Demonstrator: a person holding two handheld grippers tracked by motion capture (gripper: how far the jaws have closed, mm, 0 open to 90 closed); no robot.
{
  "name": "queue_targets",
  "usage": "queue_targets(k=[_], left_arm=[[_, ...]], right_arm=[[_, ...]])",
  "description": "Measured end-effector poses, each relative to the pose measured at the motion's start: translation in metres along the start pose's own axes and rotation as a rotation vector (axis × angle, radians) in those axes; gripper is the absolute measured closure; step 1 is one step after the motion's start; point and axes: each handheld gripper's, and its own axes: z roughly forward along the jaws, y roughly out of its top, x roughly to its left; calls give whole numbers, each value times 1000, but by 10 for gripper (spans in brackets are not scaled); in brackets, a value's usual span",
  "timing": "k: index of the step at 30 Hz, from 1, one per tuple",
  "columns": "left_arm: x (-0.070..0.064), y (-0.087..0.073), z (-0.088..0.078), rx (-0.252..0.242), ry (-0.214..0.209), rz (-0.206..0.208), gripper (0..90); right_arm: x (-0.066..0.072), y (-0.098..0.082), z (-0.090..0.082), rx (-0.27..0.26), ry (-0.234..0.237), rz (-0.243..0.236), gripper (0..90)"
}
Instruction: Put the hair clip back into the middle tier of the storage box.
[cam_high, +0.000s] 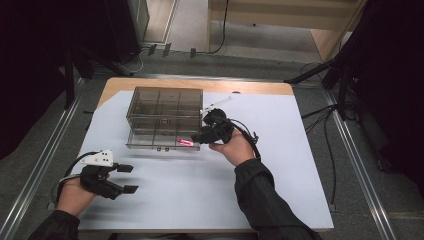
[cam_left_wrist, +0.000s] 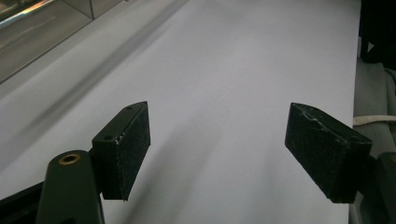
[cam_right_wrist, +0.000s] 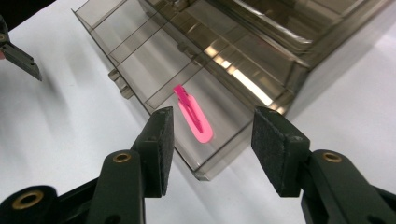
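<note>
Pink hair clip (cam_right_wrist: 194, 114) is what I judge this is about: it lies flat in the end compartment of the pulled-out drawer (cam_right_wrist: 140, 56), at the front right corner of the smoky plastic organizer (cam_high: 165, 107).

Going left to right in the high view: my left gripper (cam_high: 126, 178) sits at about 8 o'clock on the white sheet (cam_high: 280, 165), well apart from the organizer, its jaws spread wide with nothing between them. I take it to be parked there to leave room for the other hand. The organizer stands near 12 o'clock, its drawer drawn toward me so the compartments lie open from above. My right gripper (cam_right_wrist: 210, 149) is just beside the drawer's right end, jaws parted and empty, bracketing the clip in its own view but apart from it. That reads to me as either lining up to pick the clip or having just let it go; I cannot tell which.

In the high view the clip's long axis runs 9 to 3 o'clock, along the drawer front. In the right gripper view its rounded end is nearest my jaws and its narrow end points away.
</note>
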Motion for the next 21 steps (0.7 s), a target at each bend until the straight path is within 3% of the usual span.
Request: queue_targets(k=[21], left_arm=[[1, 12, 14, 17, -32, 18, 229]], right_arm=[[-25, -22, -25, -31, -40, 64, 464]])
